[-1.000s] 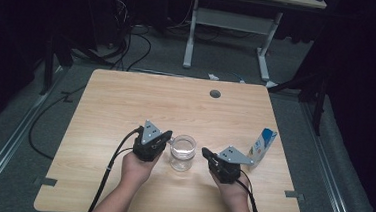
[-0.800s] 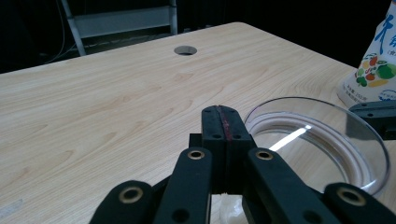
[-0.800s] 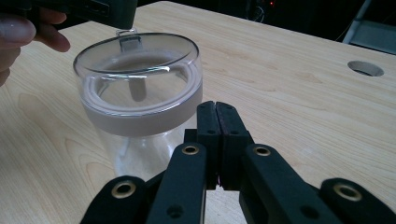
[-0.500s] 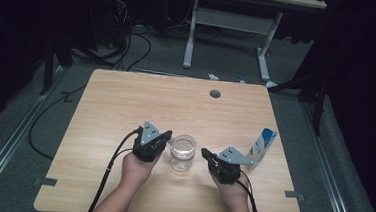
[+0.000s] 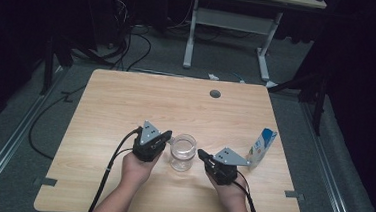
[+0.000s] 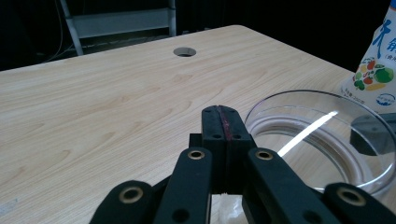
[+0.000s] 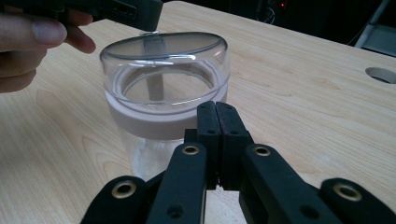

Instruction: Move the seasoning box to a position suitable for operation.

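A clear jar with a clear lid and a pale band under it stands on the wooden table, between my two grippers. My left gripper is just left of it, shut, with nothing between its jaws; its tip sits beside the jar's lid. My right gripper is just right of the jar, shut and empty as well, its tip close to the jar's side. A small blue and white carton stands at the table's right edge.
A round cable hole lies in the far part of the table. Cables trail from both grippers off the near edge. Beyond the table stand a white desk frame and floor cables.
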The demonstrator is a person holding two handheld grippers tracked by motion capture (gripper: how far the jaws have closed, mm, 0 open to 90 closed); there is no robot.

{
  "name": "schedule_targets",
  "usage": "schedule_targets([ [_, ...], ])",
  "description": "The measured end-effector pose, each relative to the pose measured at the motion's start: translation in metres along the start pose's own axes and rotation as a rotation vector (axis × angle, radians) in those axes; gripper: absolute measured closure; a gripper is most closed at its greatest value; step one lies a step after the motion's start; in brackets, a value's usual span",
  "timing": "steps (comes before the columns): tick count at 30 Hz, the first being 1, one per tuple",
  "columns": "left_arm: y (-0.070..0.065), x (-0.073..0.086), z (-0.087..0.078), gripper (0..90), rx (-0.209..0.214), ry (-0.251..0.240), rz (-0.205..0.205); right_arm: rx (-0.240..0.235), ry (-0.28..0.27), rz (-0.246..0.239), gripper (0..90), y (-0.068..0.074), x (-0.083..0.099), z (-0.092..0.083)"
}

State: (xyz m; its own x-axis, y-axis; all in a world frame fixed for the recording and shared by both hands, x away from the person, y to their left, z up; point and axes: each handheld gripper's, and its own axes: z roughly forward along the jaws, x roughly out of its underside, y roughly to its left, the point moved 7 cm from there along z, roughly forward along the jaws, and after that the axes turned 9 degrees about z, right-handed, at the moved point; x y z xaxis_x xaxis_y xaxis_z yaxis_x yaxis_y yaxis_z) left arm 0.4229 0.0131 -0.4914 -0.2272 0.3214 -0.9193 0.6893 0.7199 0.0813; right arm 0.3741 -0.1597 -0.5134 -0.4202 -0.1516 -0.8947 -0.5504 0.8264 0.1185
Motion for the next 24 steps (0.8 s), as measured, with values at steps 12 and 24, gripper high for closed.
schedule_targets([
  [12, 0.000, 0.000, 0.001, 90.0, 0.007, -0.004, -0.012, -0.013, -0.004, -0.021, 89.1, 0.008, -0.003, 0.000],
  [24, -0.020, 0.023, -0.037, 90.0, 0.032, 0.000, -0.037, -0.041, -0.032, -0.023, 89.1, 0.015, -0.010, -0.003],
])
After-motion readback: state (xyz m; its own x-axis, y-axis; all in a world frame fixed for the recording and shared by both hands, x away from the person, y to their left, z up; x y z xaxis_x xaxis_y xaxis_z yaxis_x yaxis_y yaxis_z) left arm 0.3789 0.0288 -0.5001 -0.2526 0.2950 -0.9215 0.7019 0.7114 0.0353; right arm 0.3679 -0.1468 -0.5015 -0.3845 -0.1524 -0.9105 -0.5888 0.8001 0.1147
